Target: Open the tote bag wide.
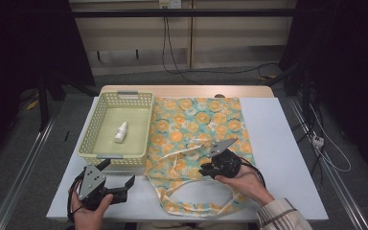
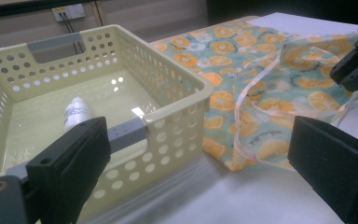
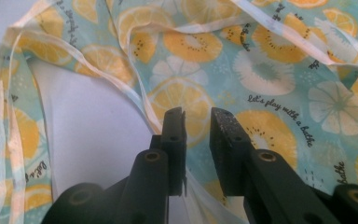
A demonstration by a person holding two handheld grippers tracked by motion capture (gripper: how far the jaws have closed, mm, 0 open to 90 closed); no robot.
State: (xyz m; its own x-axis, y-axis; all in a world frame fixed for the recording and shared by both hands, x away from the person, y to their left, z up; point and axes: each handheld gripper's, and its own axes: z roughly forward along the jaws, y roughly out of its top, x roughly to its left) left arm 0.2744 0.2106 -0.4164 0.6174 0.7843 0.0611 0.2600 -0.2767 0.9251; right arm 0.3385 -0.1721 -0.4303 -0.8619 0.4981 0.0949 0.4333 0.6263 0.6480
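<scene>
Bag work barely begun. My right gripper (image 1: 206, 168) sits low over the fruit-print tote bag (image 1: 199, 127), at the mouth end nearest me, where the handle straps (image 3: 135, 95) loop out. In the right gripper view my jaws stand a narrow gap apart with a strap edge running down between them; they look close to pinching it but not yet closed, so I judge nothing is held. The bag lies flat and spread, mouth unopened as far as I can tell.

My left gripper (image 1: 120, 178) rests at the near corner of the basket (image 1: 87, 139), jaws wide apart, holding nothing.

Small white bottle (image 1: 120, 132) lies on its side inside the basket, just left of the bag. If it is meant for the bag, that is all still to do: catch the strap, lift the mouth open, fetch the bottle, drop it in.

Surface: white desk (image 1: 287, 143), bare to the right of the bag; the bag's far edge overlaps a strip of light wood. Basket is pale yellow, perforated, with grey handle inserts, touching or just beside the bag's left edge.

Room: dim. Beyond the bag, pale wall panels with black cables (image 1: 165, 43) hanging from a socket; grey floor and dark frames either side.
</scene>
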